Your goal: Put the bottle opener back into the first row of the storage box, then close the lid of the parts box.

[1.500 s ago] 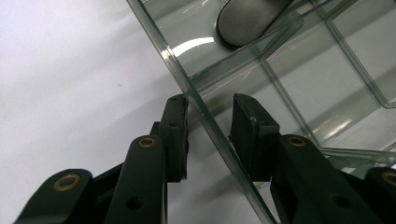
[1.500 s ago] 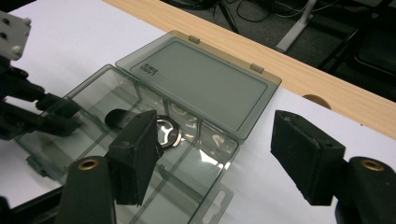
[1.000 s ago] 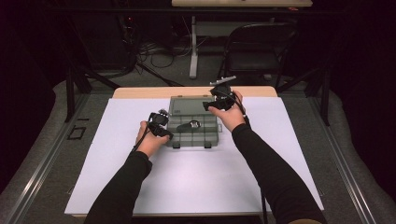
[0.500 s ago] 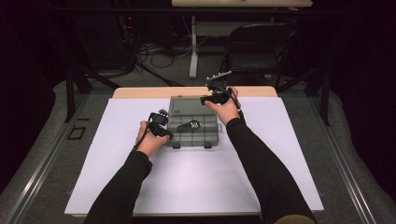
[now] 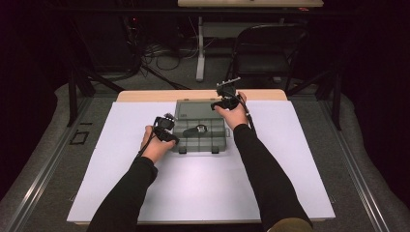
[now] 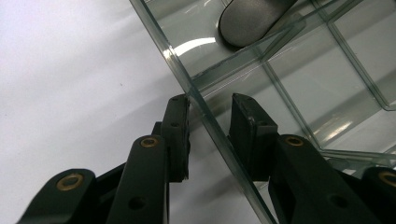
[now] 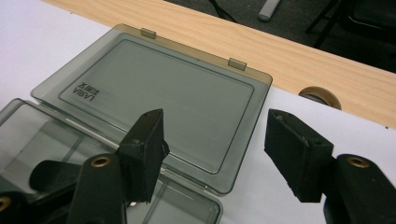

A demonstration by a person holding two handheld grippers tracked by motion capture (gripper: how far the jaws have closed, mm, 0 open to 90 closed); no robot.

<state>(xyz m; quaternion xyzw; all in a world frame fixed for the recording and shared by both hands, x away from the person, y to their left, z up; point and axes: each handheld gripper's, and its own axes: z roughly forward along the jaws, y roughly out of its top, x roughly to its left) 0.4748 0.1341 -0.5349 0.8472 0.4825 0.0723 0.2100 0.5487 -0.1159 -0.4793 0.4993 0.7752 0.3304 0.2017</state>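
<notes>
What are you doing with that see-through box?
A person works on a clear compartment box with a gripper in each hand. The left gripper straddles the box's side wall, steadying it. The lid lies flat, opened back on the table. The right gripper hovers over it with nothing between its jaws, which have just been closing.

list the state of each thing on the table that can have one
organizer box: open, upright on the white mat
lid: swung fully back, lying flat
dark item: resting in a compartment
left gripper: jaws straddling the box's side wall
right gripper: jaws open, empty, just been closing
</notes>
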